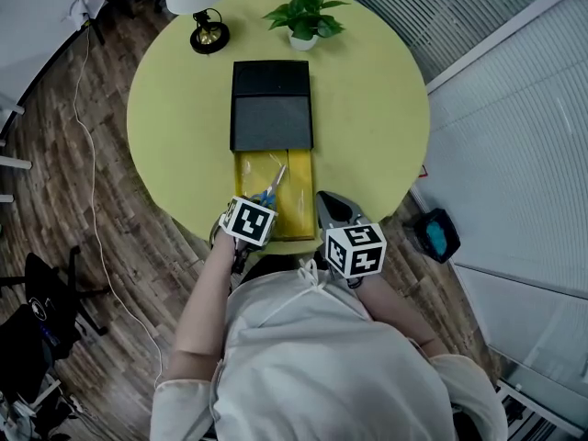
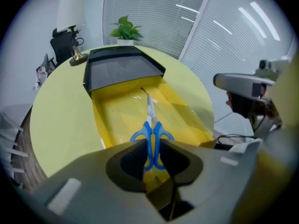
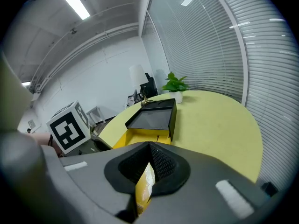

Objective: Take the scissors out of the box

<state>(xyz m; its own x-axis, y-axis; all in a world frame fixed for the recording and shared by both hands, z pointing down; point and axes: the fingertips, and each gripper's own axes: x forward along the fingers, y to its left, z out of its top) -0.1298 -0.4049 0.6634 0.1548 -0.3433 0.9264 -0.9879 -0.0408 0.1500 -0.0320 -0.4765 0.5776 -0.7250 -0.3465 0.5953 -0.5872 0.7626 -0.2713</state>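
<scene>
A black box sleeve (image 1: 271, 108) lies on the round yellow table (image 1: 367, 108), and its yellow inner tray (image 1: 299, 200) is slid out toward me. Blue-handled scissors (image 1: 272, 187) lie lengthwise over the tray, blades pointing at the sleeve. My left gripper (image 1: 262, 200) is shut on the scissors' handles. In the left gripper view the handles (image 2: 152, 141) sit between the jaws, which press on them, and the blades reach out over the tray (image 2: 117, 115). My right gripper (image 1: 323, 211) is shut on the tray's near right edge, seen as a yellow flap (image 3: 144, 188) between its jaws.
A lamp (image 1: 197, 7) and a potted plant (image 1: 303, 16) stand at the table's far edge behind the sleeve. The table's near edge runs under both grippers. On the floor are a black chair (image 1: 37, 320) at the left, a white cable (image 1: 92, 191) and a blue object (image 1: 436, 235).
</scene>
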